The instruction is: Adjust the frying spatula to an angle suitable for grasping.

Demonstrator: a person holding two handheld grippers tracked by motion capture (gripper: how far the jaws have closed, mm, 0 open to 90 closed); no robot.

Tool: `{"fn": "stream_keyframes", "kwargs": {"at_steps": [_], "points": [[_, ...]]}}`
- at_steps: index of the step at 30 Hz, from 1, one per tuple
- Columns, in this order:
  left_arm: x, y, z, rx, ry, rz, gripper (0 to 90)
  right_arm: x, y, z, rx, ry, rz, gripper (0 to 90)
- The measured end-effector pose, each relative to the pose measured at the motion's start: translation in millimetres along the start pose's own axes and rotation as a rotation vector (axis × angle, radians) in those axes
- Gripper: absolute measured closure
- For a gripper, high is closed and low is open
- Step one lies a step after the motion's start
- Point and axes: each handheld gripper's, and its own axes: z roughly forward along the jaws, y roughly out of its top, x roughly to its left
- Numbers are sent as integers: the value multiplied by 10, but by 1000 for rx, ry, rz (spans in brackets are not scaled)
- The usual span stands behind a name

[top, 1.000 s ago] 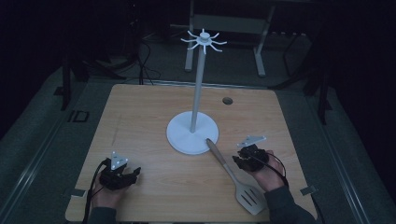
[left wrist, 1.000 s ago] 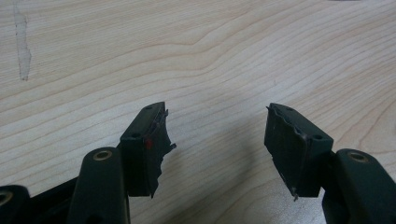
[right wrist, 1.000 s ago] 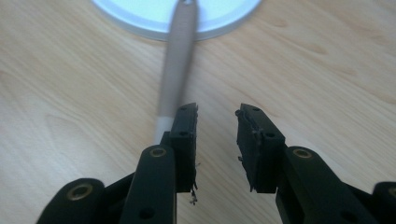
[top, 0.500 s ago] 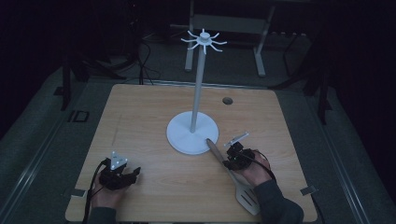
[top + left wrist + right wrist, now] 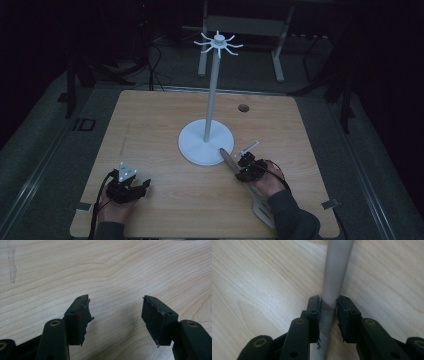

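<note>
A grey slotted spatula (image 5: pixel 230 159) lies on the wooden table (image 5: pixel 150 125), its handle tip pointing at the white stand's round base (image 5: pixel 200 145). My right gripper (image 5: pixel 245 167) sits low over the handle. In the right gripper view the grey handle (image 5: pixel 337 265) runs up between the black jaws, and both pads press its sides. My right gripper (image 5: pixel 328 303) has just been closing on it. My left gripper (image 5: pixel 142 184) rests at the table's near left. In its own view my left gripper (image 5: pixel 116 307) stands open over bare wood.
The stand's thin pole (image 5: pixel 212 95) rises from the table's middle to a ring of hooks (image 5: pixel 218 42). A small round hole (image 5: pixel 243 107) marks the far right of the tabletop. Dark floor and metal frame legs lie beyond the far edge.
My right gripper has moved left and down from beside the spatula onto its handle, and its jaws have closed around it. The left gripper has stayed where it was.
</note>
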Motion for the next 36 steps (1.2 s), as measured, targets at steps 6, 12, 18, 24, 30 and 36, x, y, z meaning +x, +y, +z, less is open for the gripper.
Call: {"fn": "stream_keyframes", "kwargs": {"at_steps": [6,12,18,24,30,36], "points": [[0,1,0,1,0,1,395,29,161,46,11,-13,-41,743],[3,-1,-2,-2,-1,-1,395,2,298,98,9,-10,-47,738],[5,0,-4,-1,0,-1,395,-41,359,178,32,10,-36,713],[3,0,-2,-2,-1,-1,395,-49,400,187,53,8,-31,712],[3,3,2,-1,-1,0,395,-1,404,185,61,-23,-43,743],[3,5,6,0,-1,1,395,28,378,185,36,-39,-48,745]]}}
